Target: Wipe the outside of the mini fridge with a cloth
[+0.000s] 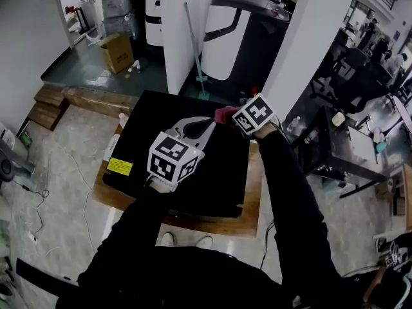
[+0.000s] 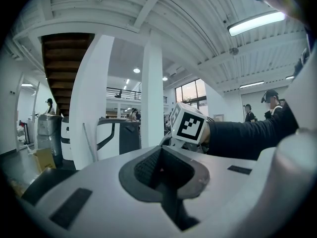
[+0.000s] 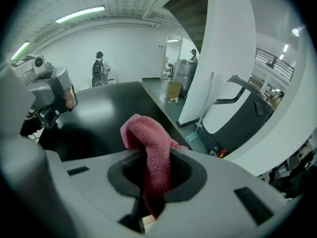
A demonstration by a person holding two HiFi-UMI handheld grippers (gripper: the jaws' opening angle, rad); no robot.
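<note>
Head view: the black mini fridge (image 1: 154, 118) lies on a wooden pallet (image 1: 252, 192) and covers most of it, with bare wood showing along the pallet's right and near edges. A yellow label (image 1: 120, 166) sits near the left edge of the fridge's upper face. The right gripper (image 1: 230, 116) is at the far right corner of that face, its jaws clamped on a pink cloth (image 1: 224, 114).

Right gripper view: the cloth is pinched between the two jaws. Its bunched fold rises beyond the tips, above the far edge of the glossy upper face. Whether the fold touches the surface cannot be told.

Head view: the left gripper (image 1: 196, 129) hangs over the middle of the upper face. Its tips point toward the far right corner and lie near the cloth.

Left gripper view: the jaws are together with nothing between them. The right gripper's marker cube (image 2: 188, 125) stands just ahead of them.
</note>
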